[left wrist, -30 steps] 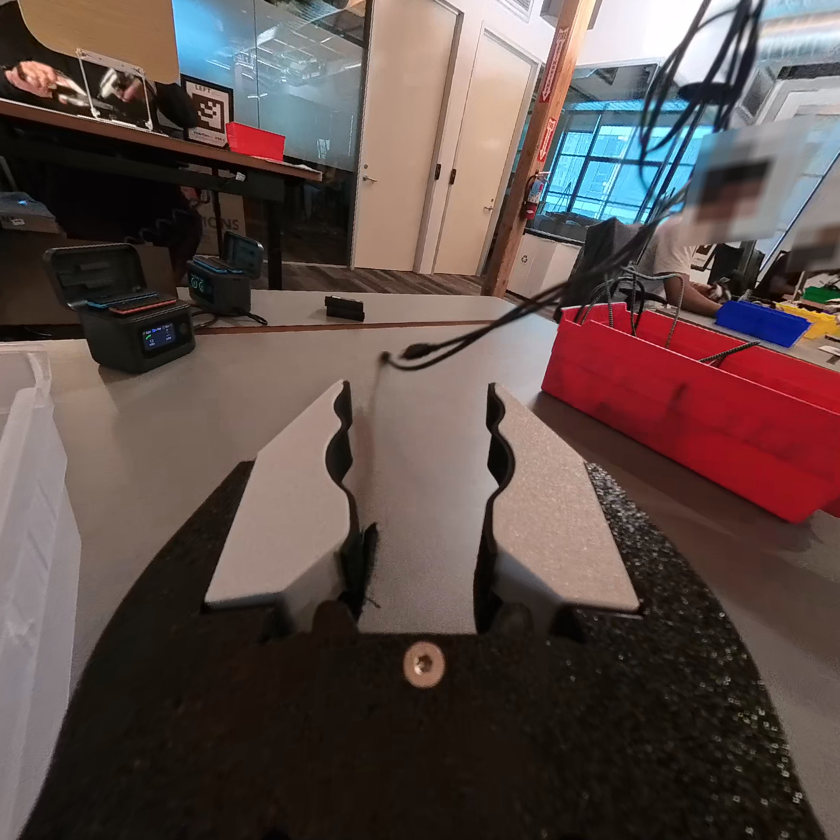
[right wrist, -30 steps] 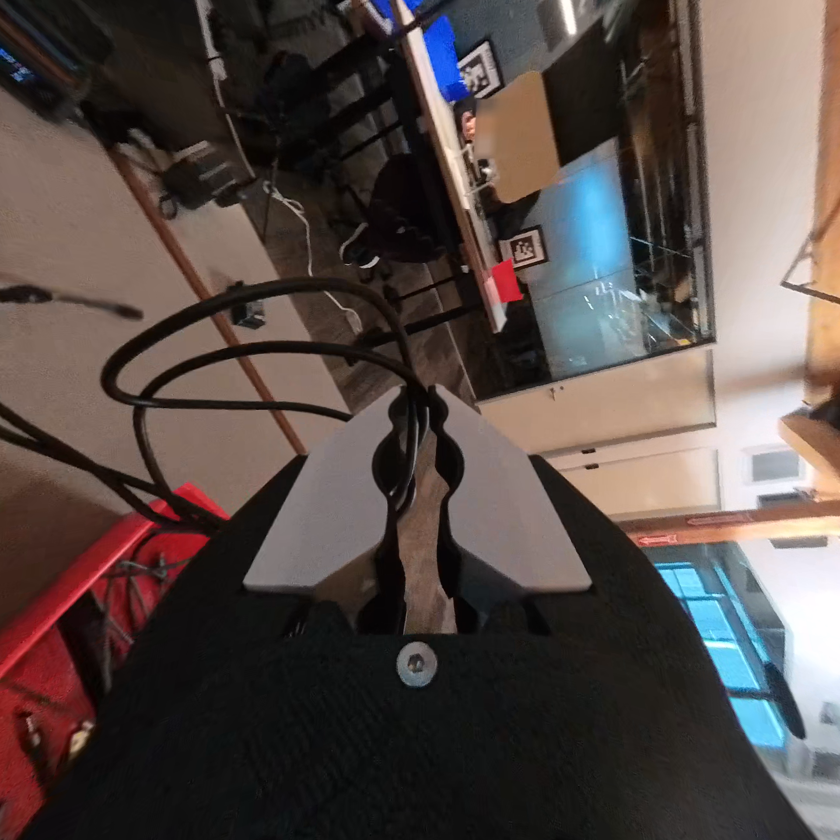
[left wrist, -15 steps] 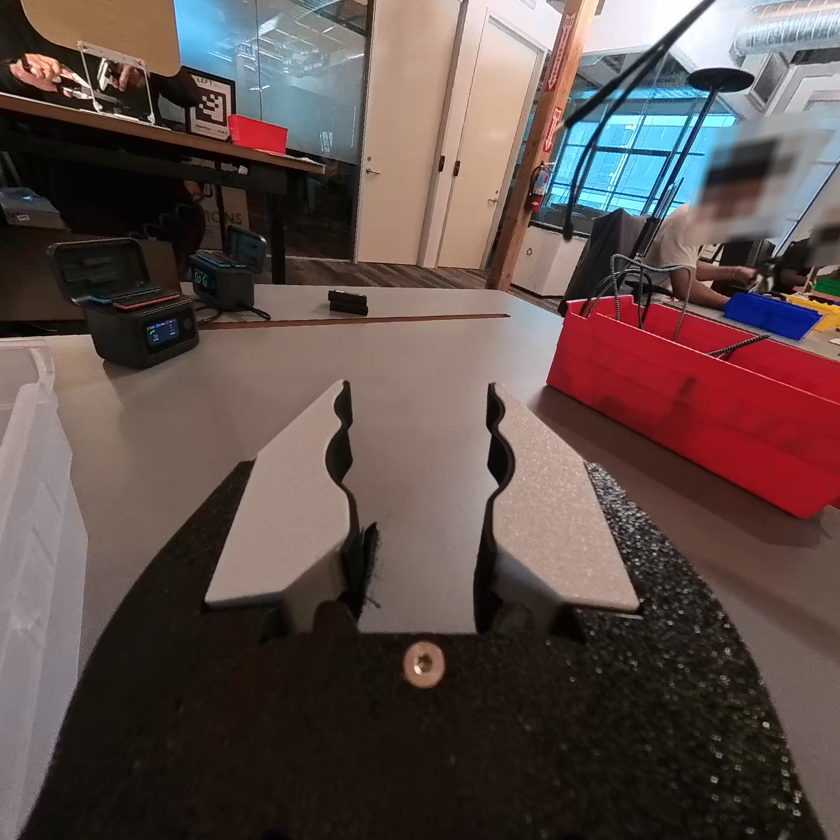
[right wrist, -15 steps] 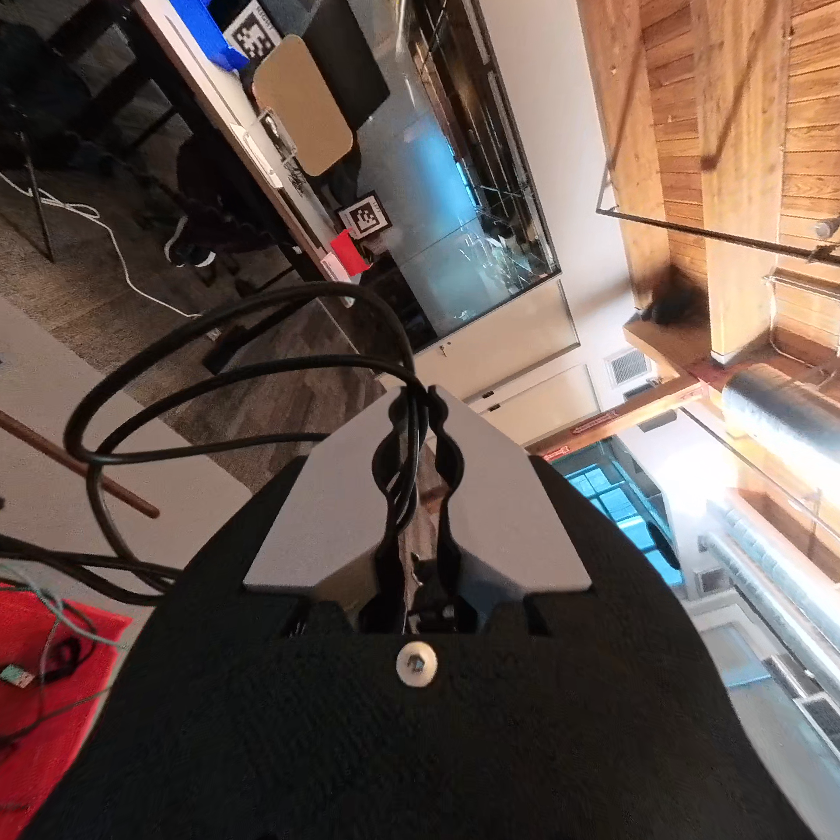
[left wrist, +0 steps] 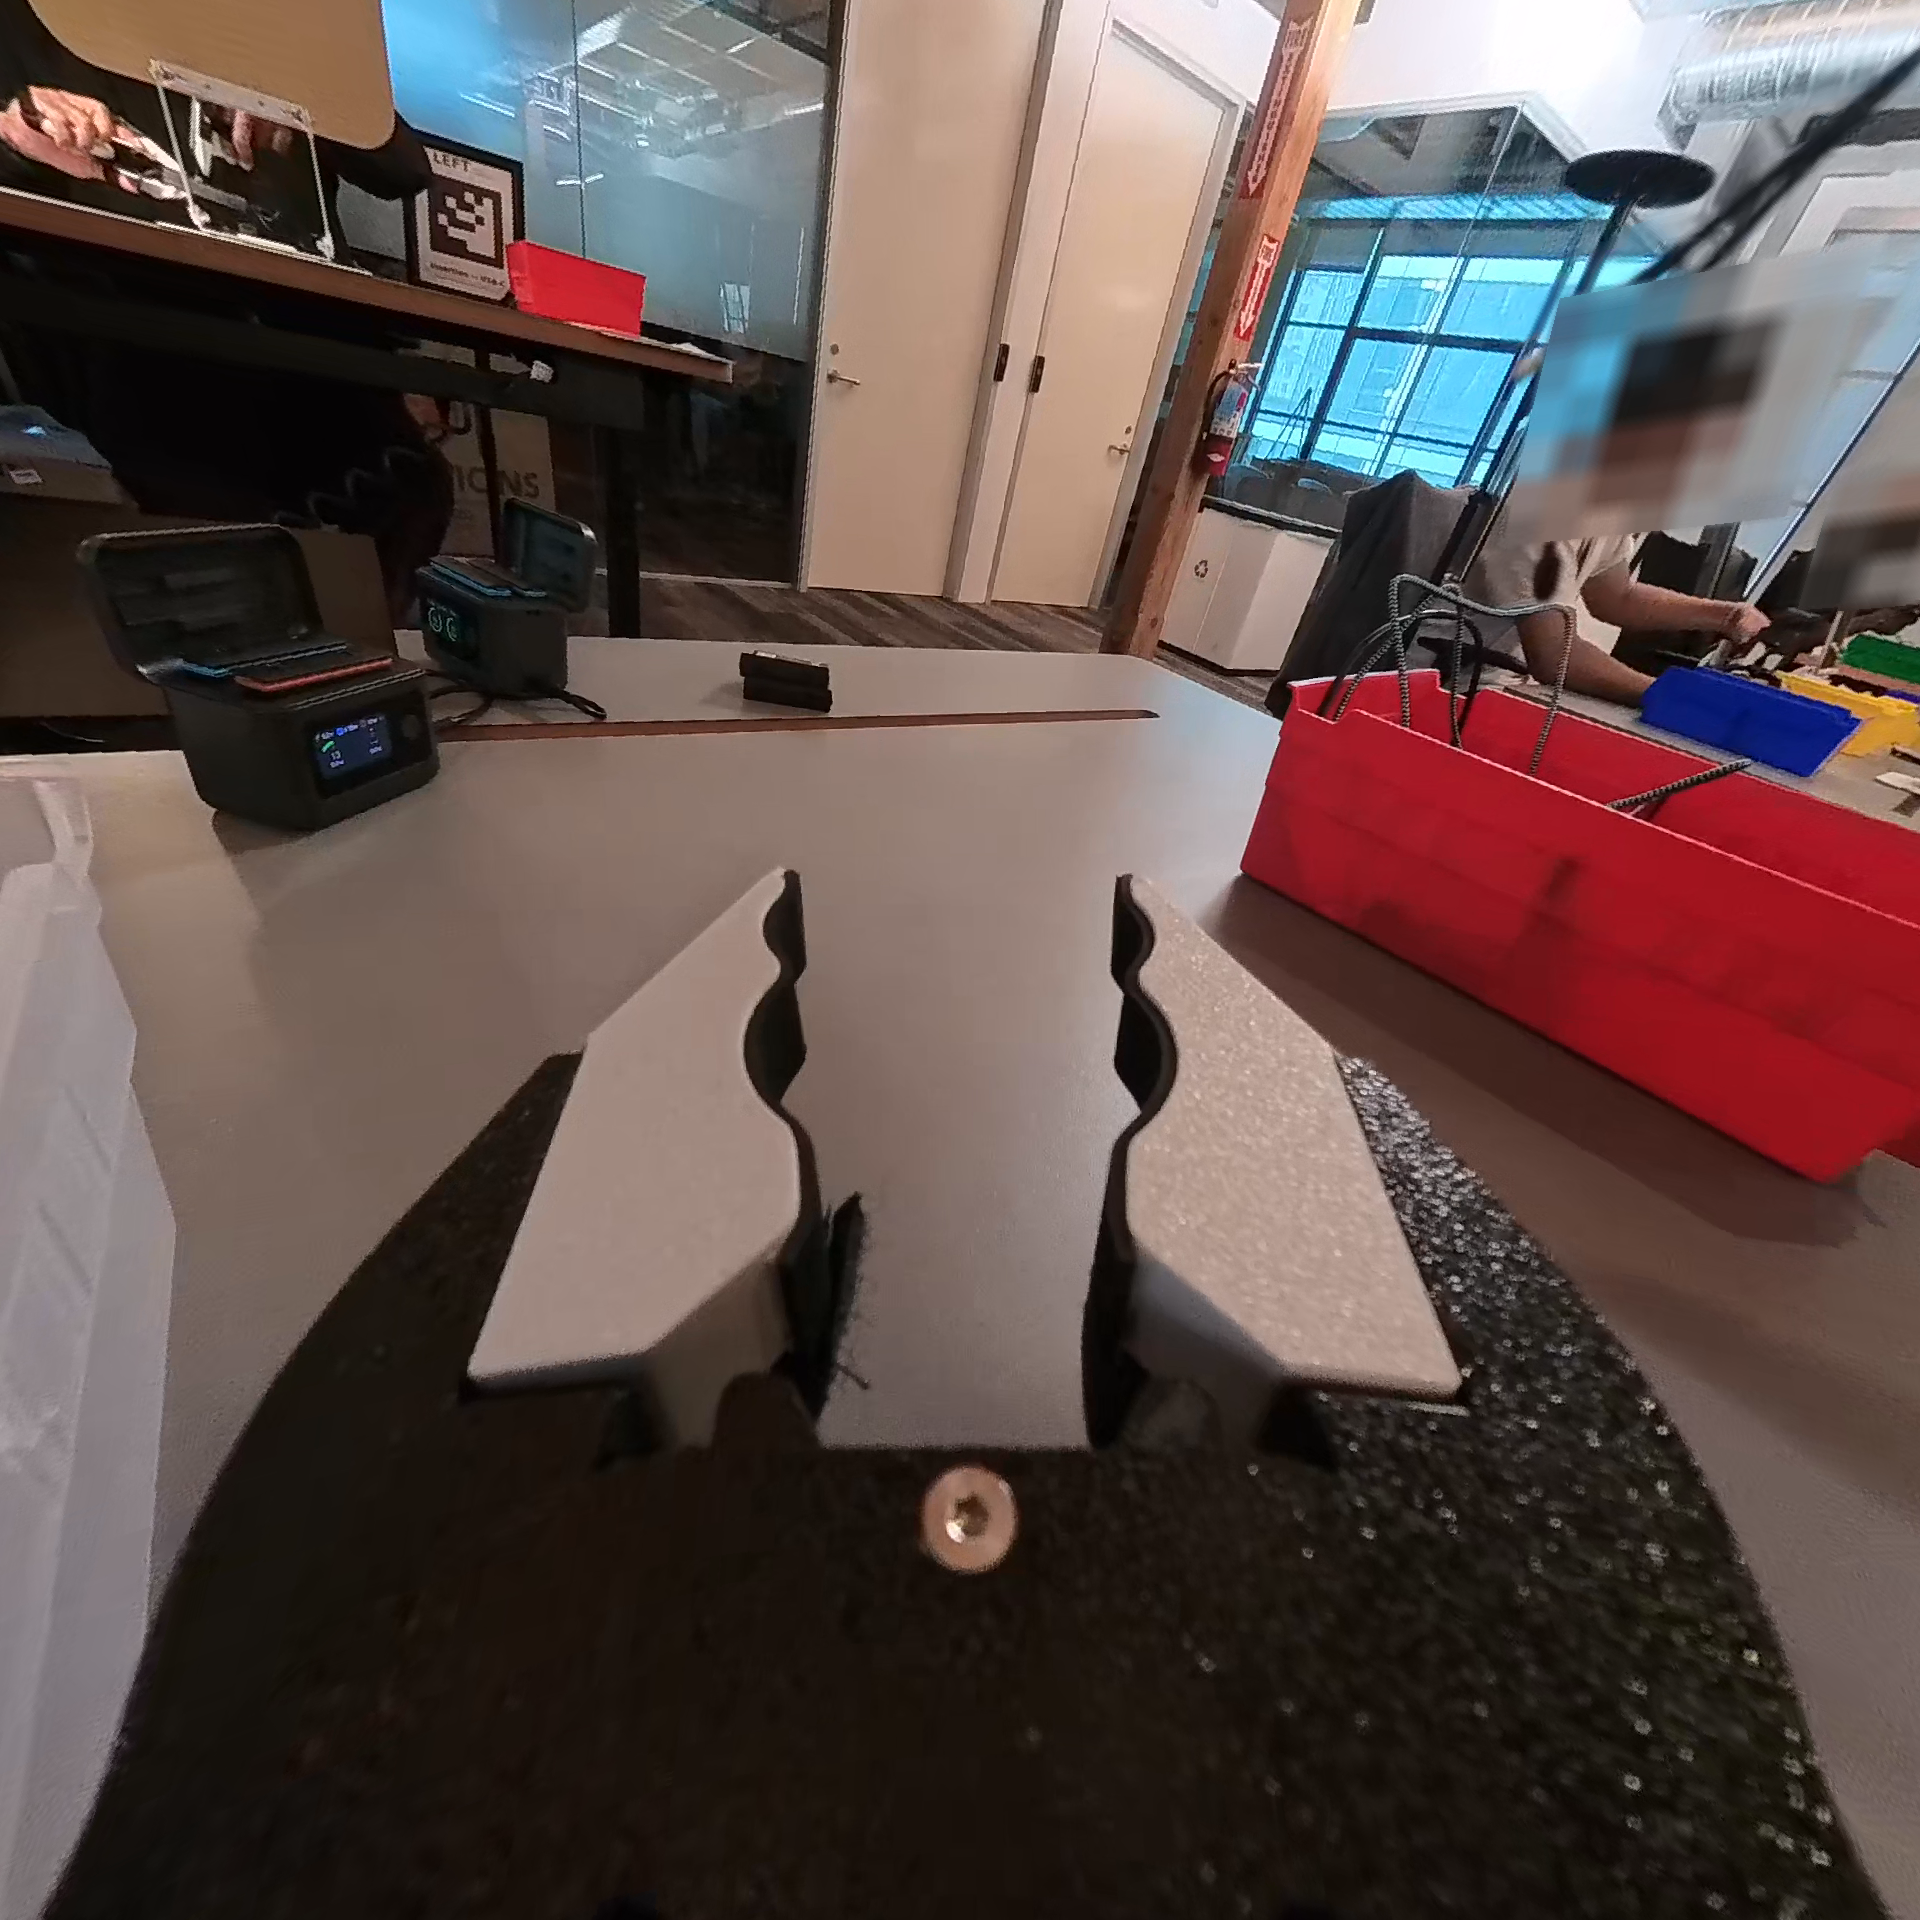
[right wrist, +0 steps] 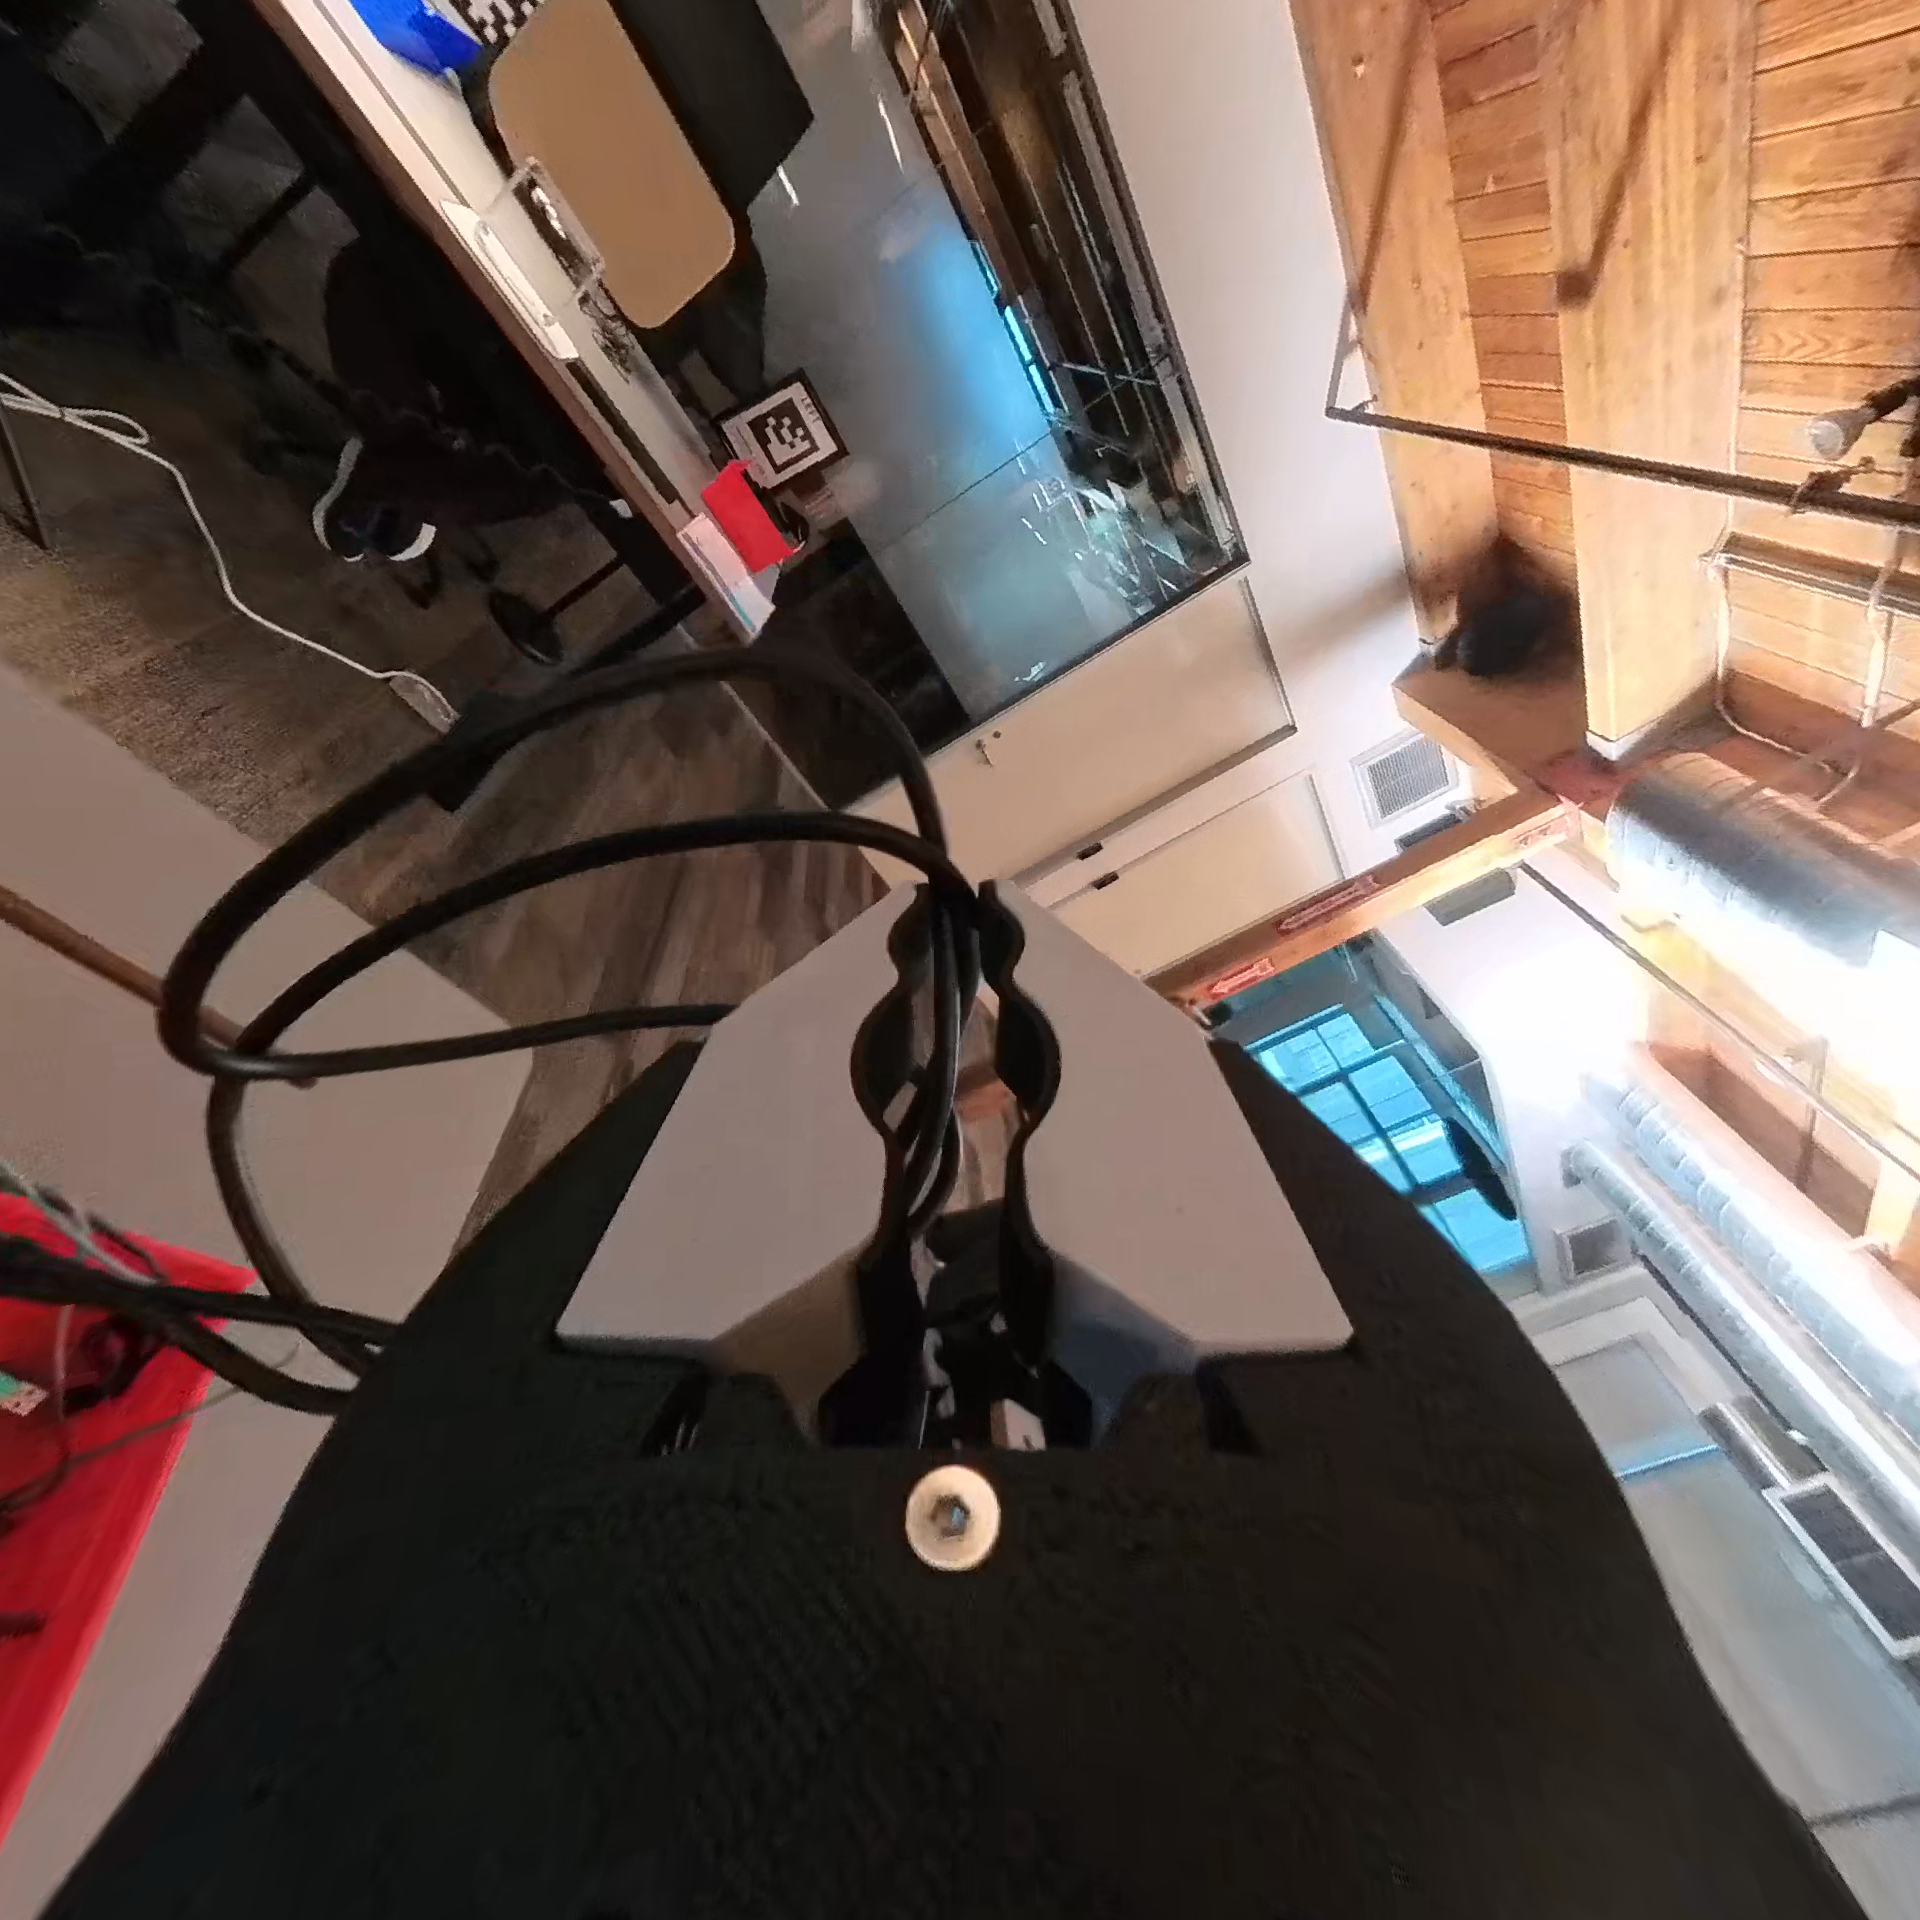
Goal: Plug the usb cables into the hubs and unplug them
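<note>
My left gripper (left wrist: 956, 883) is open and empty, low over the grey table (left wrist: 935, 790). A small black block (left wrist: 784, 681), perhaps a hub, lies far ahead of it. My right gripper (right wrist: 956, 891) is shut on a black cable (right wrist: 582, 862), which is pinched between the fingertips. It is held high and rolled sideways. The cable loops out to the left and trails down toward the red bin (right wrist: 62, 1455). The red bin (left wrist: 1558, 935) stands right of my left gripper, with several braided cables (left wrist: 1455, 665) sticking out of it.
Two open black charging cases (left wrist: 301, 717) (left wrist: 499, 613) stand at the table's far left. A translucent white container (left wrist: 62, 1143) is close on the left. A person (left wrist: 1621, 644) sits behind the red bin near blue (left wrist: 1745, 717) and yellow bins. The tips of one gripper are about 65 cm away from the tips of the other.
My right gripper has risen and tilted upward with the cable still pinched. The cable end that hung over the table in the left wrist view has lifted away. My left gripper has barely moved.
</note>
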The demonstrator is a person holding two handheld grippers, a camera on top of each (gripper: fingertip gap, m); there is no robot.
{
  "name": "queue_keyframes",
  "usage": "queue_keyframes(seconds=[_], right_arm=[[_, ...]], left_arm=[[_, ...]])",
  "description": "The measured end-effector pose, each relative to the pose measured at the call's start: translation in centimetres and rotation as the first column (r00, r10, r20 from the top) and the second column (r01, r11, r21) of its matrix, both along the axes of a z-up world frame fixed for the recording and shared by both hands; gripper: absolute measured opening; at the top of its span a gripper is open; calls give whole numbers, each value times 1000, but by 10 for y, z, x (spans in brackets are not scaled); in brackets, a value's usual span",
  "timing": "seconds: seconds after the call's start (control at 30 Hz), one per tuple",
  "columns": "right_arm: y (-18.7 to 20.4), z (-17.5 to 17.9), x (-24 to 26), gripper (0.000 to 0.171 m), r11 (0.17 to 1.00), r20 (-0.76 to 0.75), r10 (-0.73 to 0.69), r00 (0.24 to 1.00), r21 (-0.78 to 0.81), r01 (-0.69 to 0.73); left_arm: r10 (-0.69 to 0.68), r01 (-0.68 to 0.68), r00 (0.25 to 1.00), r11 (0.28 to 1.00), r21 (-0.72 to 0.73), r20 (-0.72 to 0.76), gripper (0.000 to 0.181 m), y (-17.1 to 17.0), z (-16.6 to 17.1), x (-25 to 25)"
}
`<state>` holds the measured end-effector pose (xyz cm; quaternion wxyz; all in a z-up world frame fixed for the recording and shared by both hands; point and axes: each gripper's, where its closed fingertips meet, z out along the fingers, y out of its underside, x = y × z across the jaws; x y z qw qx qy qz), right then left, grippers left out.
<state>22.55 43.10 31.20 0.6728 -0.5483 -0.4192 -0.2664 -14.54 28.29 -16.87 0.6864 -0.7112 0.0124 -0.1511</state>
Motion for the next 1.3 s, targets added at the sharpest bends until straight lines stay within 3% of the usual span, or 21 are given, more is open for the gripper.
queue_keyframes(seconds=[0.27, 0.4, 0.83, 0.9, 1.03, 1.1, 1.2, 1.3], right_arm=[[-22, -11, 39, 6, 993, -38, 43, 998, -107, -47], [-27, -39, 51, 7, 983, -32, 68, 997, -167, -73], [-16, -200, 67, 7, 956, 233, 102, 967, -293, -30], [-16, -222, 58, 7, 976, 258, 87, 962, -215, -31], [-31, -262, 38, 6, 990, 339, -13, 941, 136, -35], [-39, -298, 29, 6, 980, 407, -37, 912, 192, -47], [-46, -346, 18, 6, 986, 396, 31, 918, 141, -94], [-47, -406, 14, 6, 993, 425, 113, 898, -33, -109]], left_arm=[[-5, 5, 1000, 1000, -3, 7, 57, 1, 0, 1], [-5, 5, 1000, 1000, -7, 5, 57, 1, -1, 1], [-11, 11, 1000, 1000, -17, 13, 57, 2, -4, 2], [-10, 10, 1000, 1000, -17, 13, 57, 2, -4, 2], [-10, 10, 1000, 1000, -19, 12, 57, 2, -4, 2], [-13, 13, 1000, 1000, -24, 12, 57, 2, -6, 2], [-21, 21, 1000, 999, -30, 22, 57, 3, -7, 4], [-20, 21, 1000, 999, -32, 21, 57, 3, -7, 4]])
